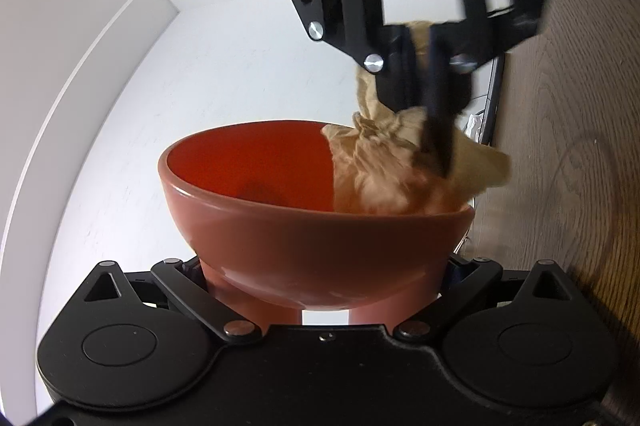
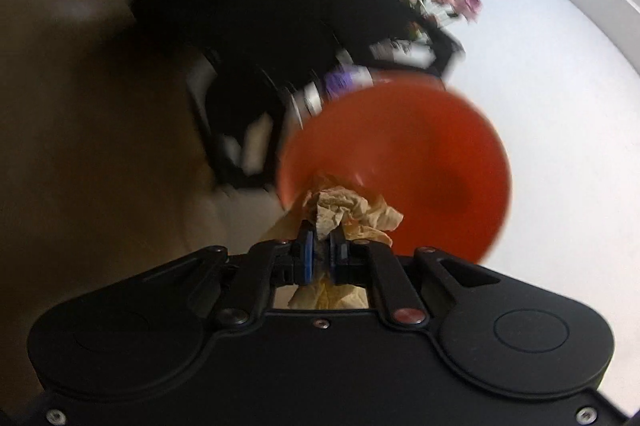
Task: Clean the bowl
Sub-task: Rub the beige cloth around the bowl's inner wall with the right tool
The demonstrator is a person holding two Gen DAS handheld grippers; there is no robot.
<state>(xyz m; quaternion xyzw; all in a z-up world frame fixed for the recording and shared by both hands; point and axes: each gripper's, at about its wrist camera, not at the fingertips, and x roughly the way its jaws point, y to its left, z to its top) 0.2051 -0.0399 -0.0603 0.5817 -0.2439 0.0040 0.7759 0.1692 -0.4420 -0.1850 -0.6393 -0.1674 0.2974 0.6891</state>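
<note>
While the left gripper (image 1: 326, 290) clamped the red bowl (image 1: 316, 222) by its base and held it aloft, tilted, the right gripper (image 2: 323, 246) pinched a crumpled tan cloth (image 2: 348, 210) against the inner wall near the rim. A hard wiping push could have levered the smooth bowl out of those jaws, or dragged the cloth free.

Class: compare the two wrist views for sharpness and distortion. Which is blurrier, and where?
Left wrist view: red bowl sharp, right claw and cloth slightly smeared, wall edges bowed by the fisheye. Right wrist view: bowl and background streaked with motion blur; only the claw and cloth stay fairly crisp.
</note>
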